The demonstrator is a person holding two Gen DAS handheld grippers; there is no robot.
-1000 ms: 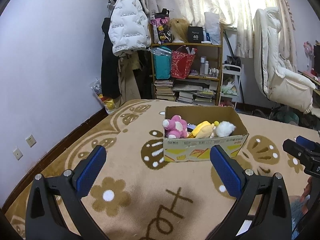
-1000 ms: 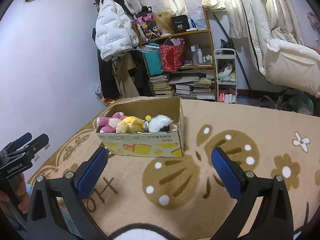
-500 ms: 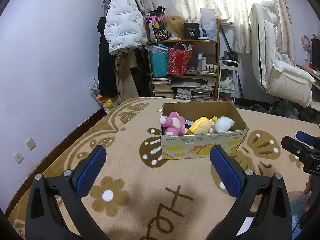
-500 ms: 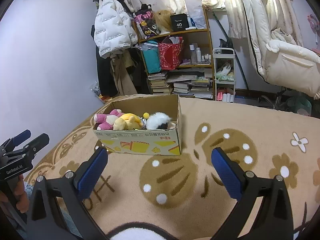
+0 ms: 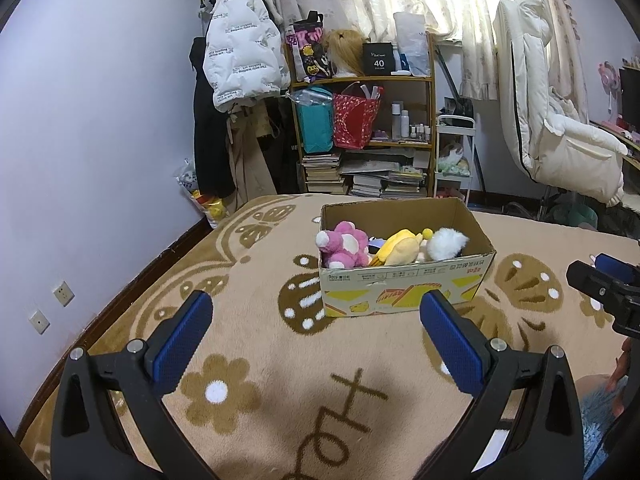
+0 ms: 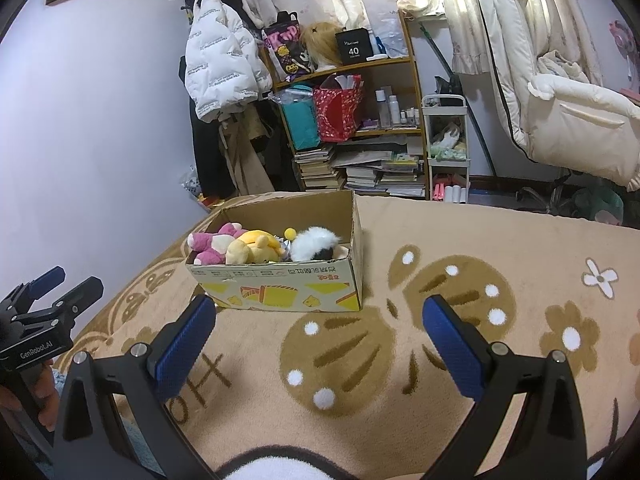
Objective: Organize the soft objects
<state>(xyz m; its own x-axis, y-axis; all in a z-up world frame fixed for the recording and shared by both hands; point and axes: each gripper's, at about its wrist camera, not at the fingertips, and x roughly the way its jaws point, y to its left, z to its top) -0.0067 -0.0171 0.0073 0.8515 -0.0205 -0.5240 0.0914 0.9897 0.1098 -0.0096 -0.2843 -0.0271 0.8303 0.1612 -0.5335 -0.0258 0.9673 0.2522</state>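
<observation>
An open cardboard box (image 5: 404, 292) (image 6: 280, 288) stands on the patterned carpet ahead of both grippers. Inside lie a pink plush (image 5: 344, 242) (image 6: 210, 242), a yellow plush (image 5: 400, 246) (image 6: 252, 248) and a white fluffy plush (image 5: 444, 242) (image 6: 316, 242). My left gripper (image 5: 316, 338) is open and holds nothing, some way short of the box. My right gripper (image 6: 320, 340) is open too, with only carpet between its blue pads. Each gripper shows at the edge of the other's view.
A beige carpet (image 5: 260, 368) with brown flowers covers the floor. Behind the box stand a cluttered shelf (image 5: 364, 140) with books and bags, a coat rack with a white jacket (image 5: 240, 56), and a white chair (image 5: 560, 136) at the right. A wall runs along the left.
Both grippers have tilted and shifted slightly, so the box sits a little lower and closer in each view. Both stay open, and the plush toys have not moved.
</observation>
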